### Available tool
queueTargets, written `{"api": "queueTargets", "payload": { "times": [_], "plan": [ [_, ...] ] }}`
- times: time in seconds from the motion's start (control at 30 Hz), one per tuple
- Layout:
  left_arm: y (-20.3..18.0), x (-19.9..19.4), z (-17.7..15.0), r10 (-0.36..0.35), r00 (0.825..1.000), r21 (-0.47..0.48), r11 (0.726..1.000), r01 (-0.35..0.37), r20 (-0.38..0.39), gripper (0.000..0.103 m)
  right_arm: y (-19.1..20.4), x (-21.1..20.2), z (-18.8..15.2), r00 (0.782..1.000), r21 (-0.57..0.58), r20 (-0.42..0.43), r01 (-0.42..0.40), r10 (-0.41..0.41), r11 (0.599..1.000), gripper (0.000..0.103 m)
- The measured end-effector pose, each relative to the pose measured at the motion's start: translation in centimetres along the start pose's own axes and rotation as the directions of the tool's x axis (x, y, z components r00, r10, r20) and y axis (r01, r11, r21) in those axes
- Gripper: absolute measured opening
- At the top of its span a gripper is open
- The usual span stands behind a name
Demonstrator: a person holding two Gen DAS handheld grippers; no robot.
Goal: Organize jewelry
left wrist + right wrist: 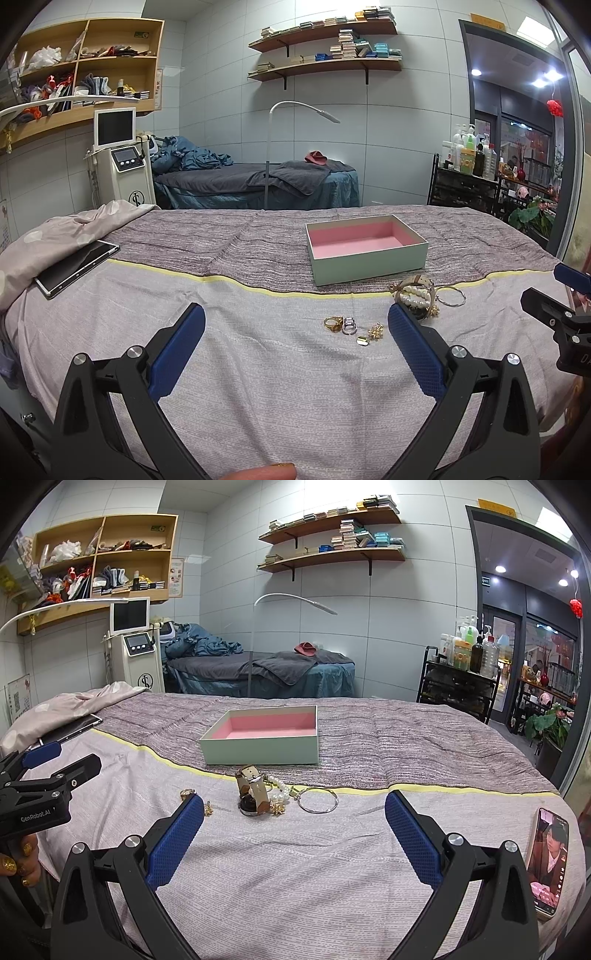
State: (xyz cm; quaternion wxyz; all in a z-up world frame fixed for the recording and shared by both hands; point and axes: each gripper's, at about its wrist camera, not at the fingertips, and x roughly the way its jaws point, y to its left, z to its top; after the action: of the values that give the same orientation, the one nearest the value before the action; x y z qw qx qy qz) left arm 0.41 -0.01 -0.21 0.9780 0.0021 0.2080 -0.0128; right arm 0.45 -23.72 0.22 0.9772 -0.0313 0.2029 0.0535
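An open pale green box with a pink lining [369, 264] [262, 749] stands on the bed. In front of it lie a watch [253, 794] [413, 286], a pearl bracelet [415, 299] [279, 788], a silver bangle [450, 295] [317, 799], a gold ring [333, 324], a silver ring [349, 325] and gold earrings [373, 332]. My left gripper [295, 321] is open and empty, just short of the rings. My right gripper [293, 808] is open and empty, just short of the watch and bangle.
A tablet [75, 267] lies at the left by a crumpled sheet [55, 236]. A phone with its screen lit [546, 860] lies at the bed's right edge. A second bed [258, 181], a machine [122, 162] and a bottle cart [465, 184] stand behind.
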Motion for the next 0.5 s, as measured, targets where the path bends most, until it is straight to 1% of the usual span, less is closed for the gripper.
{"api": "queueTargets", "payload": {
  "times": [0.17, 0.33, 0.4, 0.5],
  "plan": [
    [-0.1, 0.3, -0.1, -0.015, 1.000, 0.003, 1.000, 0.015, -0.013, 0.098, 0.1, 0.2, -0.3, 1.000, -0.001, -0.003, -0.002, 0.002, 1.000, 0.096],
    [0.0, 0.9, -0.3, -0.030, 0.999, 0.006, 1.000, 0.030, -0.042, 0.098, 0.4, 1.3, -0.7, 0.999, -0.019, -0.037, -0.014, 0.013, 1.000, 0.096],
    [0.1, 1.4, -0.4, -0.054, 0.996, 0.000, 0.999, 0.054, -0.068, 0.098, 0.5, 1.6, -0.8, 0.999, -0.026, -0.047, -0.018, 0.017, 0.999, 0.096],
    [0.2, 2.6, -0.6, -0.086, 0.987, -0.011, 0.996, 0.086, -0.132, 0.098, 0.1, 2.2, -0.8, 0.998, -0.025, -0.066, -0.022, 0.021, 0.999, 0.096]
  ]
}}
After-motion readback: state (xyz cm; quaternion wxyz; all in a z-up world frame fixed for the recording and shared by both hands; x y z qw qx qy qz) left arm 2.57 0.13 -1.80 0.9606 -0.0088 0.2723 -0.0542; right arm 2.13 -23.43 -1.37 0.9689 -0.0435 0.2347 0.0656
